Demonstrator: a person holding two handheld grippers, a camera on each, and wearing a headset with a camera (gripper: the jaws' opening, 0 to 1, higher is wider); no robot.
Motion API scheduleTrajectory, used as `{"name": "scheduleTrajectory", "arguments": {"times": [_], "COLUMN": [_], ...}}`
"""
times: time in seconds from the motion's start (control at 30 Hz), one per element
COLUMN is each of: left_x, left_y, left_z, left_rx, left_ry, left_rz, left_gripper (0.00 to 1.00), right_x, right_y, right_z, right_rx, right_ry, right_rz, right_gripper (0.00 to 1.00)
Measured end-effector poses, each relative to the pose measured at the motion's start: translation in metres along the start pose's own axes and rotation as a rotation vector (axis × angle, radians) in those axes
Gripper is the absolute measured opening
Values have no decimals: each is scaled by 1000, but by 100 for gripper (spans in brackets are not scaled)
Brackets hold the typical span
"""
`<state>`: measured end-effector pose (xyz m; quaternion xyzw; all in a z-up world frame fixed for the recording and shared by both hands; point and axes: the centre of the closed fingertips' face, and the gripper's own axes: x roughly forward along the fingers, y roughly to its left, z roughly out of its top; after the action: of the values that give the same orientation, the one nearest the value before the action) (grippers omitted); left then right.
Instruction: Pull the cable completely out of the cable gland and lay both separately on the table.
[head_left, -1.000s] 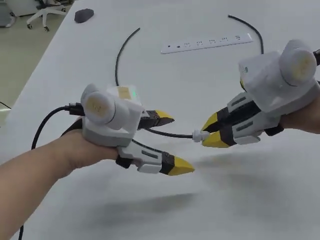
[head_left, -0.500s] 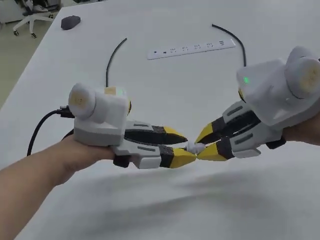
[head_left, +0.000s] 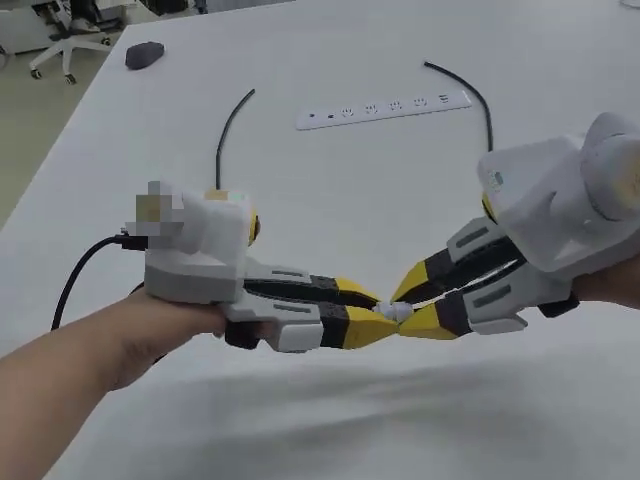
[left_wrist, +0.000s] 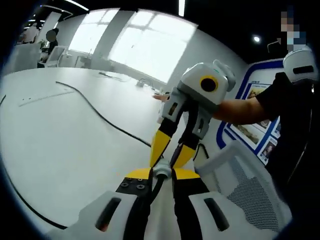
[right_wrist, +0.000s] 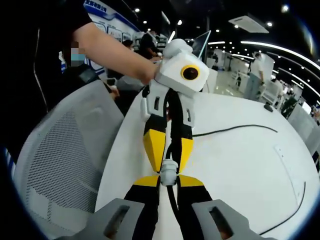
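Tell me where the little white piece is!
Head view, centre: the white piece is pinched between the left gripper and right gripper tips, above the table.

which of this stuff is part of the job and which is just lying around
Job: gland, cable, left gripper, right gripper.

Lying about: power strip, its cord, what looks like a mouse, chair.
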<state>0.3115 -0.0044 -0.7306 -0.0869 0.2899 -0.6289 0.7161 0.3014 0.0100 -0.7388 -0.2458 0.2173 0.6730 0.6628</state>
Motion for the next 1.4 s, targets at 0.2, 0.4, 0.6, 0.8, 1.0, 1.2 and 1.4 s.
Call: {"name": "scheduleTrajectory", "arguments": {"times": [0.2, 0.4, 0.6, 0.8, 1.0, 1.2, 1.4], "left_x": [2, 2, 2, 2, 2, -1, -6], "left_y": [-1, -2, -2, 0, 0, -5, -5], "left_z": [0, -1, 0, 3, 12, 24, 30], "left_rx": [12, 7, 32, 67, 176, 371, 421], "left_ry": [4, 12, 39, 43, 43, 54, 48], "left_rz": [-6, -8, -1, 3, 14, 35, 40], "left_gripper": [16, 16, 15, 15, 15, 15, 15], "right_x": [-2, -1, -1, -3, -9, -16, -21], "right_y": [0, 2, 1, -3, -8, -13, -19], "right_z": [0, 1, 1, 3, 5, 12, 15], "right_rx": [-7, -13, -18, 8, 56, 207, 295], "right_ry": [1, -5, -7, -12, -10, -95, -141], "right_rz": [4, 11, 8, 10, 8, 49, 88], "right_gripper": [7, 7, 7, 8, 9, 9, 9]}}
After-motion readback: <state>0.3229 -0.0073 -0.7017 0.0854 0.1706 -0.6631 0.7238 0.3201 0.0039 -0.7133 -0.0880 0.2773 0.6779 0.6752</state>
